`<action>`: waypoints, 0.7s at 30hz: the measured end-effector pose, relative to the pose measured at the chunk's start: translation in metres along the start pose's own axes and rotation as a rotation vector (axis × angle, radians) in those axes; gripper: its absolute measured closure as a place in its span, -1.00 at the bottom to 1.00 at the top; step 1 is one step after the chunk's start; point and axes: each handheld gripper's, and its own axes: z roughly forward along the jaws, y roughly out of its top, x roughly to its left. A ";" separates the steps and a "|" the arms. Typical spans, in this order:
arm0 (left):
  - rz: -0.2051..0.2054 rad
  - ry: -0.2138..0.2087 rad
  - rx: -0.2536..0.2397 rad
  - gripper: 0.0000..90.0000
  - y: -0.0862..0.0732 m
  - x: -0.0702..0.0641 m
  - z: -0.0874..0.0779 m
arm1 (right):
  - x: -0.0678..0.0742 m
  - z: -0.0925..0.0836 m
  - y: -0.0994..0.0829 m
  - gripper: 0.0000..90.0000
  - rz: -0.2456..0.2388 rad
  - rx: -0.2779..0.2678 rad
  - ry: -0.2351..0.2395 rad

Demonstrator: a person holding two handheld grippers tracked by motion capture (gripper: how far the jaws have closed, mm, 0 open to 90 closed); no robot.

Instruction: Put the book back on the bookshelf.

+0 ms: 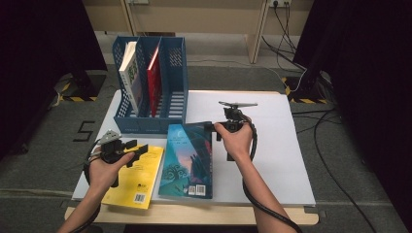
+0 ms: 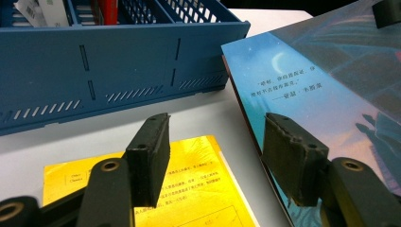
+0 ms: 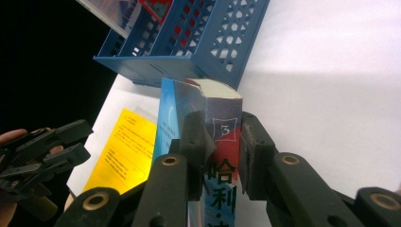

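The right gripper point(image 1: 214, 130) is clamped on the spine edge of a thick blue book point(image 1: 188, 160), its two black jaws pressing either side of the spine near the top corner, as the right gripper view confirms point(image 3: 222, 142). The blue book lies on the white tabletop point(image 1: 277, 145) just in front of the blue file rack point(image 1: 150, 82), with its gripped right-hand edge raised off the surface and its left edge overlapping a yellow book point(image 1: 136, 177). In the left gripper view the blue book's cover point(image 2: 302, 94) slopes upward to the right. The yellow book lies flat at the near left of the tabletop, partly over the tabletop's front edge. The left gripper point(image 1: 141, 149) hovers over the yellow book's upper part, jaws standing apart with nothing between them; its own view shows the yellow cover point(image 2: 198, 189) below the gap. The file rack has three compartments: a white book point(image 1: 128, 73) leans in the left one, a red book point(image 1: 153, 75) stands in the middle one, and what the right one holds cannot be told. The person's left hand point(image 1: 104, 170) and right hand point(image 1: 238, 141) hold the grippers' bodies.
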 end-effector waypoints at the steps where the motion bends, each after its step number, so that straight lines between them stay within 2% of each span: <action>1: 0.000 0.000 0.002 -0.08 0.000 0.000 0.000 | 0.000 -0.001 0.000 0.67 0.001 -0.001 -0.003; 16: 0.004 -0.003 0.003 -0.08 0.001 -0.001 0.002 | -0.007 -0.014 0.000 0.67 -0.011 -0.013 -0.050; 21: 0.006 -0.003 0.004 -0.08 0.001 -0.002 0.003 | -0.012 -0.023 0.002 0.67 -0.003 -0.040 -0.087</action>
